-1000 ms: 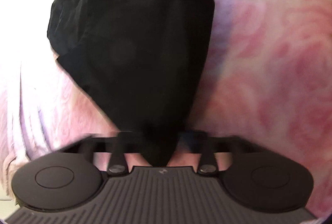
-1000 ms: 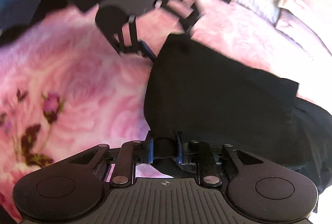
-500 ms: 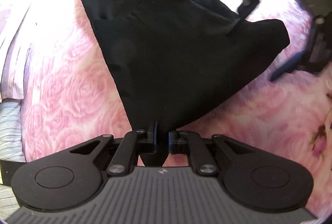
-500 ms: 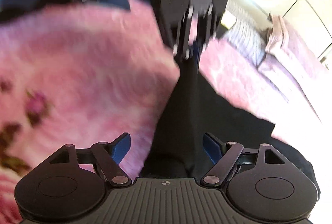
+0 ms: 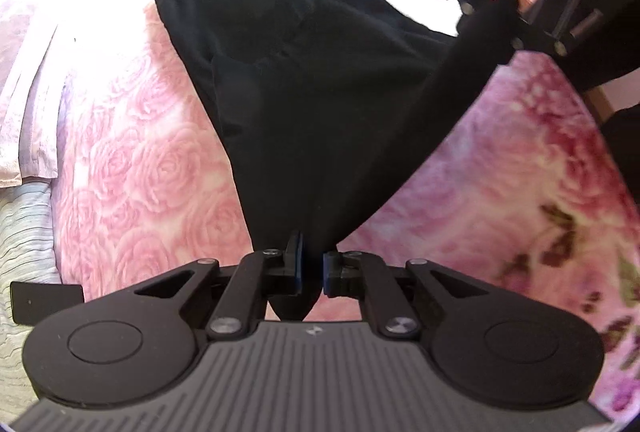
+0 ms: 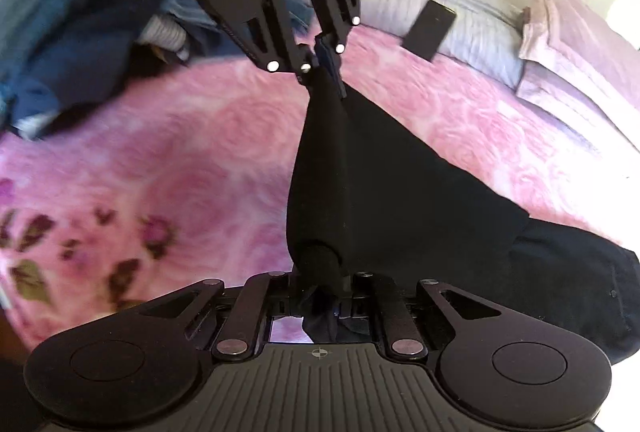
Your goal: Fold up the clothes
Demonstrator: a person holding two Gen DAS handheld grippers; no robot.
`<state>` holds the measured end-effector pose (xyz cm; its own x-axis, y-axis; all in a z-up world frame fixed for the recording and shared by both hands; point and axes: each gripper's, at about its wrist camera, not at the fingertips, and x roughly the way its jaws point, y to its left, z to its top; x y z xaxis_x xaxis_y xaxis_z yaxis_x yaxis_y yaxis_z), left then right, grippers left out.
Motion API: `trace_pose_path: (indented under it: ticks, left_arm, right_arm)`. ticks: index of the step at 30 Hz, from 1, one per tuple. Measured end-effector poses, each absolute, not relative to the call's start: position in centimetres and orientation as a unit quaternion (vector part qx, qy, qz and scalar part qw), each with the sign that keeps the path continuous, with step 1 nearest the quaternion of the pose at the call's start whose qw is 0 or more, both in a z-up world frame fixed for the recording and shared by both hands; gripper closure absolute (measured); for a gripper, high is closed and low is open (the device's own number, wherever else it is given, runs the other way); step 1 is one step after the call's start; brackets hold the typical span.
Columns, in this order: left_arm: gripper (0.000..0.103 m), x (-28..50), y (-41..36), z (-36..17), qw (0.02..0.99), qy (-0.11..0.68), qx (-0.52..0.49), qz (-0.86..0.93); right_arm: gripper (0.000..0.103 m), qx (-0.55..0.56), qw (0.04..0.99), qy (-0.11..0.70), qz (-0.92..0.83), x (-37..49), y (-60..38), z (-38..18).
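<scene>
Underneath, pink rose bedspread; both tools clamped on black trousers; right closing.

Both claws point steeply downward, facing each other. The left claw has its jaws pinched tight on a corner of the black trousers. The right claw is closing its jaws on the other bunched corner.
</scene>
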<state>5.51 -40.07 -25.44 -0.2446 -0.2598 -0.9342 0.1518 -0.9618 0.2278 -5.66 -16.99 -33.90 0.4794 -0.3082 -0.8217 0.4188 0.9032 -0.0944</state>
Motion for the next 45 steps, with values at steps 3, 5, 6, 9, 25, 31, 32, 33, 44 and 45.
trace_pose_path:
  ticks: [3, 5, 6, 9, 25, 31, 32, 33, 44, 45]
  left_arm:
    - [0.097, 4.1, -41.9, -22.9, 0.136, -0.022, 0.594, -0.793]
    - [0.097, 2.6, -43.9, -20.9, 0.143, -0.011, 0.583, -0.800]
    - [0.097, 1.7, -45.1, -19.9, 0.146, -0.008, 0.577, -0.804]
    - [0.097, -1.8, -49.1, -16.8, 0.158, -0.013, 0.559, -0.814]
    - [0.097, -27.0, -74.9, -24.3, 0.145, -0.012, 0.570, -0.808]
    - [0.096, -32.4, -80.5, -29.2, 0.115, 0.014, 0.580, -0.806]
    - [0.096, -33.0, -81.1, -29.7, 0.111, 0.018, 0.579, -0.808]
    - [0.096, -33.6, -81.7, -30.2, 0.108, 0.021, 0.578, -0.808]
    - [0.083, -35.4, -87.1, -35.3, 0.131, 0.096, 0.558, -0.814]
    - [0.073, -35.1, -87.6, -35.6, 0.153, 0.110, 0.550, -0.814]
  right_arm:
    - [0.094, 0.092, 0.868, 0.446, -0.197, -7.6, -19.0, -31.4]
    - [0.094, 0.112, 0.873, 0.429, -0.203, -9.7, -21.3, -29.5]
    - [0.094, 0.124, 0.875, 0.420, -0.208, -10.9, -22.6, -28.5]
    - [0.094, 0.167, 0.877, 0.389, -0.226, -15.1, -27.7, -26.0]
    - [0.094, 0.385, 0.824, 0.267, -0.320, -37.8, -56.5, -31.6]
    - [0.094, 0.428, 0.799, 0.260, -0.333, -42.7, -62.0, -35.3]
    - [0.094, 0.432, 0.797, 0.258, -0.335, -43.3, -62.5, -35.6]
    - [0.094, 0.436, 0.794, 0.255, -0.338, -44.1, -62.8, -35.9]
    - [0.094, 0.496, 0.756, 0.200, -0.377, -48.4, -66.0, -39.9]
    - [0.094, 0.504, 0.750, 0.194, -0.381, -48.7, -66.1, -40.3]
